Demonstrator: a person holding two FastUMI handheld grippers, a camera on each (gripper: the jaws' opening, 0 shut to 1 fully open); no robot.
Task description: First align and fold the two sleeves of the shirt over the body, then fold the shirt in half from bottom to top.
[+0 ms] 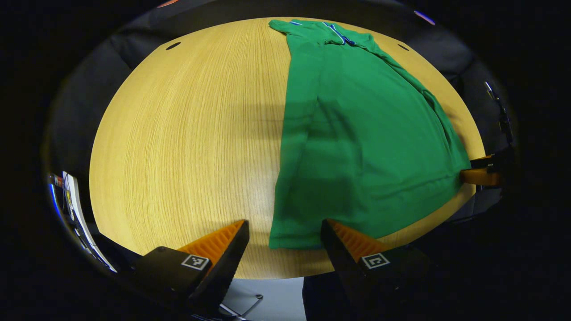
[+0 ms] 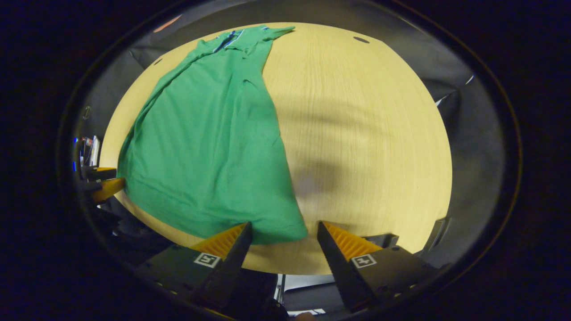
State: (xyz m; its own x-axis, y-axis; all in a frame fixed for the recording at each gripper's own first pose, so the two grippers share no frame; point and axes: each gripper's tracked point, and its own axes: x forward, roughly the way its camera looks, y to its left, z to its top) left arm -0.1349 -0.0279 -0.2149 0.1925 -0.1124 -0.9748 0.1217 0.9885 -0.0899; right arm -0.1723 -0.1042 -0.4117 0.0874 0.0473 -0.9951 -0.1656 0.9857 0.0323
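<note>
Shirt (image 1: 366,147) limp, light knit (sleeves already folded in); take hem corners at near worktop (image 1: 187,133) edge. Both grippers' fingers (image 1: 343,236) wide, empty.

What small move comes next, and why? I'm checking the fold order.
Probably close both grippers on the hem corners. The shirt lies narrow on the table, sleeves seemingly already folded in. The left gripper and right gripper are open, each straddling a bottom corner.
</note>
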